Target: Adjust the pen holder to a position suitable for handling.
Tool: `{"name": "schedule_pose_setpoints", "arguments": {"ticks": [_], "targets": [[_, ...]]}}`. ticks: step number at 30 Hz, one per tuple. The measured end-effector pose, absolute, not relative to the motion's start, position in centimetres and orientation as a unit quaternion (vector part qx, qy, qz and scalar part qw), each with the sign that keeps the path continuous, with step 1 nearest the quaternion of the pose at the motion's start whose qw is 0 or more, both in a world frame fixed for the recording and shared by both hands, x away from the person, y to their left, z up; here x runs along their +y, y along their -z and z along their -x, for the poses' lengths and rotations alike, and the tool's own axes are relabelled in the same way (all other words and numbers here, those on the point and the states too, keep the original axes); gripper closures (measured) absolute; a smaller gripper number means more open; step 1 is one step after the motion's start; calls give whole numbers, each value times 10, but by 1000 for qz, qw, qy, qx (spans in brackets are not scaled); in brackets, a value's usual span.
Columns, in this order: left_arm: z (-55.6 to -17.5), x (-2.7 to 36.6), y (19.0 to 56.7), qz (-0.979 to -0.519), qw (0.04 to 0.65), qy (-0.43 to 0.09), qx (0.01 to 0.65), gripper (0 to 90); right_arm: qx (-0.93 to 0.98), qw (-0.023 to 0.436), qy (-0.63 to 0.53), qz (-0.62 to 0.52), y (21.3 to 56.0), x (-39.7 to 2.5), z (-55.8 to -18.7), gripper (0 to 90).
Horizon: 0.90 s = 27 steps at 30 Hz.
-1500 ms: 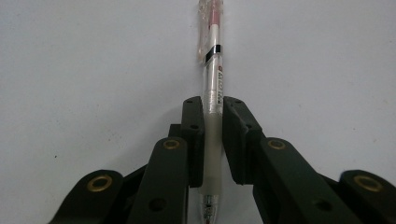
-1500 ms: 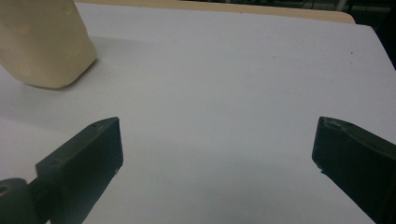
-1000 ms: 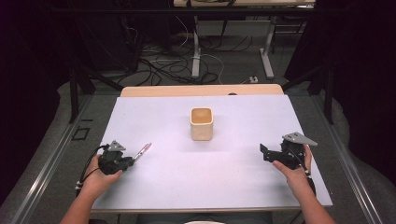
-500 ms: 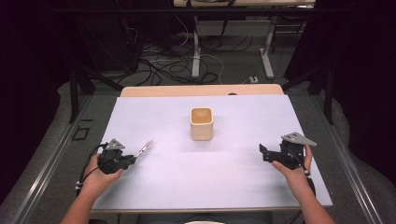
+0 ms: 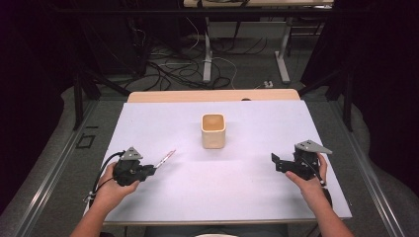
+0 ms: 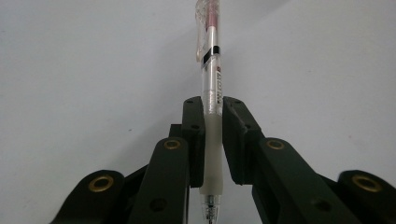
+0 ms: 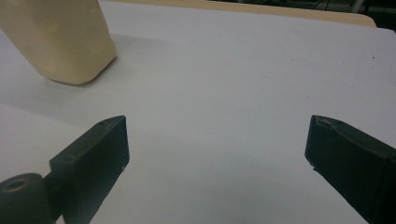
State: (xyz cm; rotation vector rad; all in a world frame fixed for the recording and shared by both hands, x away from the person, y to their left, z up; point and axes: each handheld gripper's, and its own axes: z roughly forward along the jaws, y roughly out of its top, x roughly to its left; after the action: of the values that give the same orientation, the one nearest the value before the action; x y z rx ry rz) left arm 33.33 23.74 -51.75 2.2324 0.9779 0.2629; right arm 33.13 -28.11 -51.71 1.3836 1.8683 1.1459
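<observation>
We have the cup (image 5: 213,131) as our landmark, upright mid-table (image 5: 247,197), nearer the far edge. Left gripper (image 5: 148,170) sits well left of the cup and toward the near edge, jaws clamped on a clear pen (image 6: 211,107) that pokes out toward the cup. Right gripper (image 5: 275,163) sits well right of it, jaws spread wide on nothing. Bare white surface between cup and both grippers.

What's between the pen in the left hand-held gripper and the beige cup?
Nothing visible. The left hand-held gripper grips the clear plastic pen, and bare white tabletop lies between it and the beige square cup. The right hand-held gripper sits off to the side, open.
</observation>
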Motion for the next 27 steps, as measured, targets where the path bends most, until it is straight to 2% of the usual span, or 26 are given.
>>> {"name": "schedule_pose_setpoints", "arguments": {"ticks": [5, 11, 15, 18, 27], "targets": [[-332, 220, 513, -863, 344, -90, 360, 794, 708, 256, -436, -493, 514, -272, -328, 0], [-333, 200, 509, -866, 355, -79, 344, 794, 731, 260, -429, -462, 512, -257, -325, 0], [-336, 188, 508, -870, 357, -69, 332, 794, 748, 274, -420, -434, 512, -247, -322, 51], [-337, 179, 507, -872, 359, -65, 326, 794, 759, 283, -425, -405, 511, -241, -320, 154], [-339, 162, 507, -876, 364, -57, 312, 794, 773, 305, -441, -339, 508, -223, -314, 244]]}}
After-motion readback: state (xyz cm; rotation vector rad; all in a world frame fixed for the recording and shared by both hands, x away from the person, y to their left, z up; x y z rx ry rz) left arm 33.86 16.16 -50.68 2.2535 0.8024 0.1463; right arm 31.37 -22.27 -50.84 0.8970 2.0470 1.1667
